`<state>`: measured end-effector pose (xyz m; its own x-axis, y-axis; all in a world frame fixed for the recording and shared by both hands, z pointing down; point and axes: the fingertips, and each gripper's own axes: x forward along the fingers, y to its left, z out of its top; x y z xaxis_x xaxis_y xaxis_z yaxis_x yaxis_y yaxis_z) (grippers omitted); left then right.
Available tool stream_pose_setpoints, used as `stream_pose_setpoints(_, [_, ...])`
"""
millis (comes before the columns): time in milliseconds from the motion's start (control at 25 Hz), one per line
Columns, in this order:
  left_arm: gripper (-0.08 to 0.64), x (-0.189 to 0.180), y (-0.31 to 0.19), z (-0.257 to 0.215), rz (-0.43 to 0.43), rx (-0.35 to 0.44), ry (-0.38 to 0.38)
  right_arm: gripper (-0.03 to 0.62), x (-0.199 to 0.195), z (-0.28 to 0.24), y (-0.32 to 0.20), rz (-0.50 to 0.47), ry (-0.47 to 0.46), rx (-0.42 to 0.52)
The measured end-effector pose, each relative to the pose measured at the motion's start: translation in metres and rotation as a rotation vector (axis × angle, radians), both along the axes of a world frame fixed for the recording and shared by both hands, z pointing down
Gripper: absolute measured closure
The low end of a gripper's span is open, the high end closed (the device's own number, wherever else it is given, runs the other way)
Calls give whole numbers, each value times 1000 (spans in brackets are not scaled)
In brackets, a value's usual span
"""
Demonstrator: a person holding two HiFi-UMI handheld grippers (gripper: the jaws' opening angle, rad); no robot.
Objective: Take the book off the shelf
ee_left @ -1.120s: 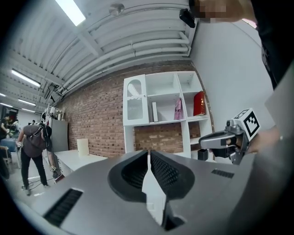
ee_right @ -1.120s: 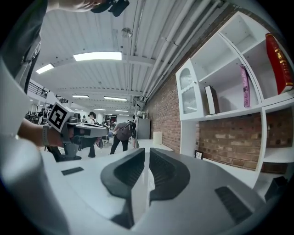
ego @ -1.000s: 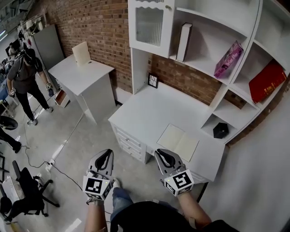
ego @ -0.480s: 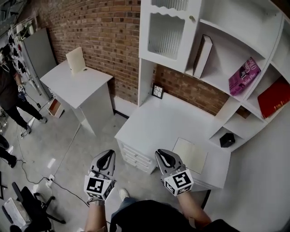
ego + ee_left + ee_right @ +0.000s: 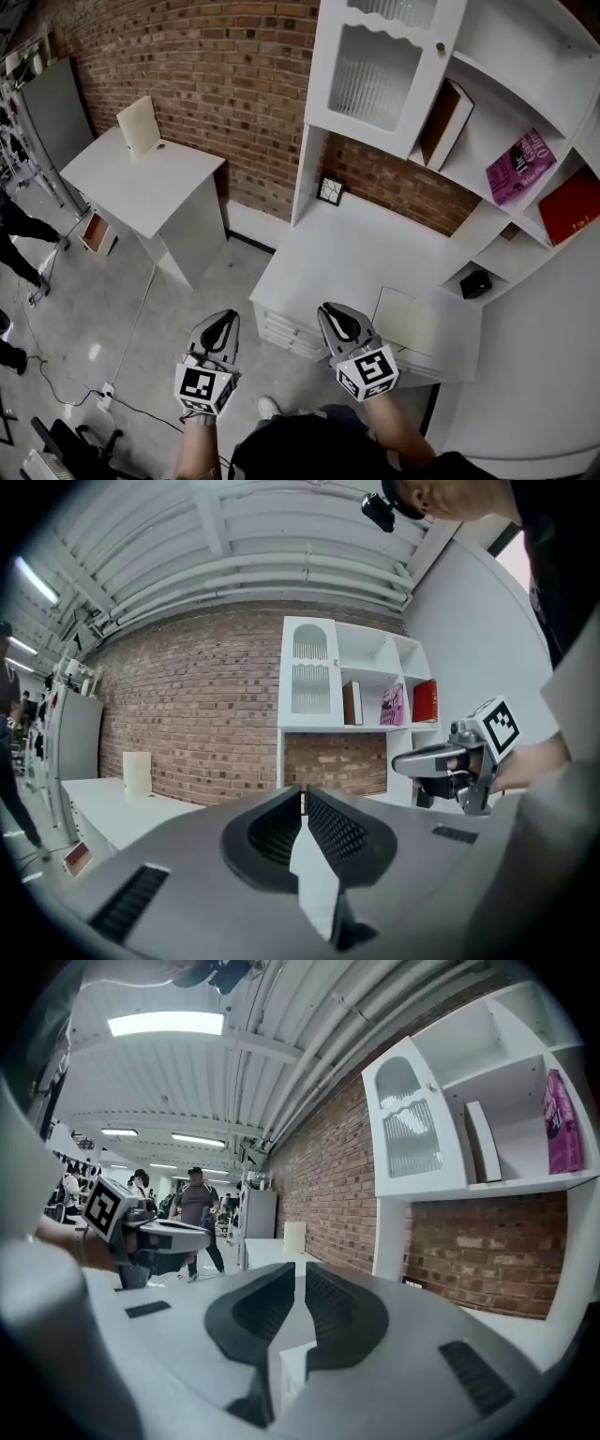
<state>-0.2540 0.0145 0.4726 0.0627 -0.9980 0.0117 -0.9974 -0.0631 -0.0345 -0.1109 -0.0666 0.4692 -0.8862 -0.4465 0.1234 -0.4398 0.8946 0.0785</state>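
Closer now than a second ago, the white shelf (image 5: 562,42) and the counter (image 5: 347,246) under it have swung toward the middle of my head view, while the person who stood at the far left has slid almost out of sight. Both tools ride ahead of me just as they did.

My right hand-held gripper (image 5: 333,312) has its jaws pressed together with nothing between them, and the left hand-held gripper (image 5: 223,321) is the same: closed and empty.

The book (image 5: 447,124) I take to be the target stands on end in the compartment just right of the glazed cabinet door (image 5: 380,64), dark cover outward, its long axis upright but tipped toward the cabinet side. A pink book (image 5: 521,167) and a red book (image 5: 572,206) sit further right, so I cannot be sure which one is meant.

From my jaws the leaning book lies up and to the far right, well apart, with the counter between us. My right hand is the nearer one, so I judge it should make the reach. Both tools point roughly level, so the coming move is a lift and a stretch across the counter, with the jaws opened to take the upright spine.
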Motion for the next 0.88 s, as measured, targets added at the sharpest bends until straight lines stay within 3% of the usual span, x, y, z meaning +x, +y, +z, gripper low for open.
stream_pose_setpoints(280, [549,-23,-23,11,66,-8,30,555,-20,-8,-11,78,10,17])
stream_pose_setpoints(880, [549,29,-135,1,277,14,15,511,32,-30,-101,290,-20,45])
